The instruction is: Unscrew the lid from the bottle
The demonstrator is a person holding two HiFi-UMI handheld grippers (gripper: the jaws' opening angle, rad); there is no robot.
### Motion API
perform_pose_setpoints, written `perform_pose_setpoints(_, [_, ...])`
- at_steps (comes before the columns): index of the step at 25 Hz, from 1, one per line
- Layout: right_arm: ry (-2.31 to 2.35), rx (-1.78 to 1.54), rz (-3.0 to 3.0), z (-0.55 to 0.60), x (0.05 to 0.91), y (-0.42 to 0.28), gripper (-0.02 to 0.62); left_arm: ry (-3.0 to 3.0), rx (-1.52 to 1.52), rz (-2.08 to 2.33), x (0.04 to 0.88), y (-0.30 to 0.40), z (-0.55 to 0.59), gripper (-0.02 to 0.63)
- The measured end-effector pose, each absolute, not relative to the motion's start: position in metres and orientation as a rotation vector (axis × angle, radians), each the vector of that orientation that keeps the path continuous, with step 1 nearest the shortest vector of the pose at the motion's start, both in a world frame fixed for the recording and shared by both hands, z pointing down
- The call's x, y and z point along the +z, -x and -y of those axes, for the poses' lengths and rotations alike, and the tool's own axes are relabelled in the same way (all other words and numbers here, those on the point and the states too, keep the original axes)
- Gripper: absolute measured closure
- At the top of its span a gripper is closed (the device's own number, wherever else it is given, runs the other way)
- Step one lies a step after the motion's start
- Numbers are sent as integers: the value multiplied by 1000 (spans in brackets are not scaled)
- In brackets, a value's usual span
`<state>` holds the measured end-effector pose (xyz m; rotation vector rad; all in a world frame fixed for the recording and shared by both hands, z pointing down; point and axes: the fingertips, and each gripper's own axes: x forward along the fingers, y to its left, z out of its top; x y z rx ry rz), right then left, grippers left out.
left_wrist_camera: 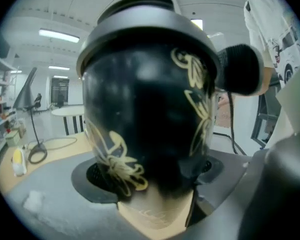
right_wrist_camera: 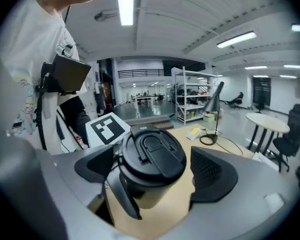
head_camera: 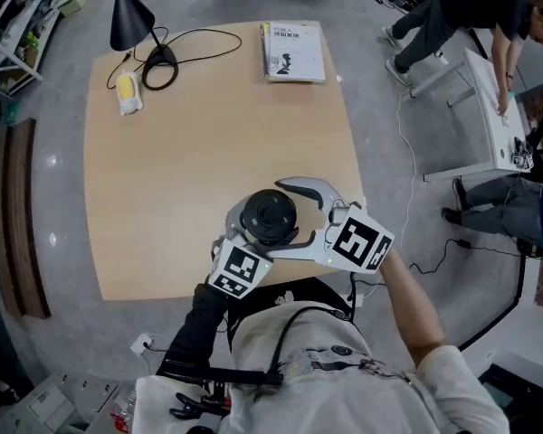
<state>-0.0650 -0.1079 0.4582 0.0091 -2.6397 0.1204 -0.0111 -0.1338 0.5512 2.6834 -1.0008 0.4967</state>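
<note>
1. Your left gripper (left_wrist_camera: 155, 194) is clenched on the lower body of the black rounded bottle with gold flower tracery (left_wrist_camera: 145, 109). It holds the bottle clear of the light wooden table (head_camera: 208, 152), over the near edge and close to your chest. This clamp is your anchor. If it slackens, the bottle will likely spin with the lid, so squeeze firmly and brace that wrist.
2. On top of the bottle sits the black round plastic lid with a flip tab (right_wrist_camera: 152, 156), apparently not yet unscrewed.
3. Your right gripper (right_wrist_camera: 155, 173) is released, with its jaws standing either side of the lid. The right pad is plainly clear of the rim, and the left is close beside it. Centre the lid between them, close on the rim rather than the tab, then twist about the bottle's own axis.
</note>
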Motion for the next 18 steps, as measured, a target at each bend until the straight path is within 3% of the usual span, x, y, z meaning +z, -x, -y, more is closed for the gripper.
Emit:
perform_pose_setpoints(4, [178,-29,2694,95,414,68,123,-2852,565,942,497,0,130,193])
perform_pose_setpoints(18, [528,-159,2803,73,321,51,132,-3043,353,781,397,-20,114,176])
